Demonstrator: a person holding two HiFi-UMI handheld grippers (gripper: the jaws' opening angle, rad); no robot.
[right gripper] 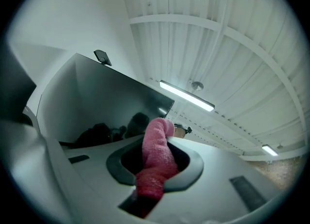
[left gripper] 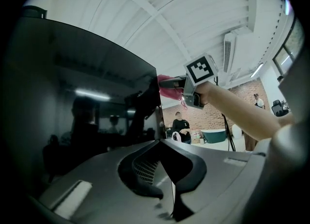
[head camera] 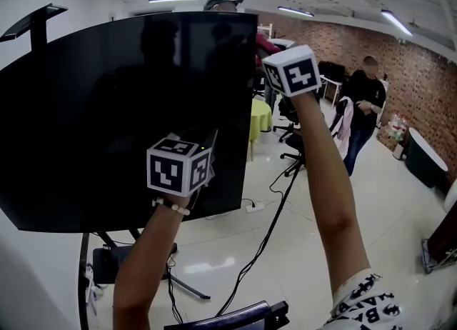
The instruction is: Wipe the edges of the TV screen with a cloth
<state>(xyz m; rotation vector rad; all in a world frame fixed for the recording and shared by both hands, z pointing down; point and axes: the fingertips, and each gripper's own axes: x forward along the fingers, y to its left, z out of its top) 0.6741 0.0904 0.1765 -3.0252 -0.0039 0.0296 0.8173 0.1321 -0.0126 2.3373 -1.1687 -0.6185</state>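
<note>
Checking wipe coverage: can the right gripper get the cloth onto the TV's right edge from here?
Probably yes. The right gripper, shut on the cloth, is beside the upper right edge of the TV with nothing between. The left gripper looks clamped on that edge lower down, so it may block that stretch.

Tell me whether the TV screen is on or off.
Off, as far as the views show: the TV screen is uniformly black in all three views and carries only faint reflections, with no picture or glow of its own.
</note>
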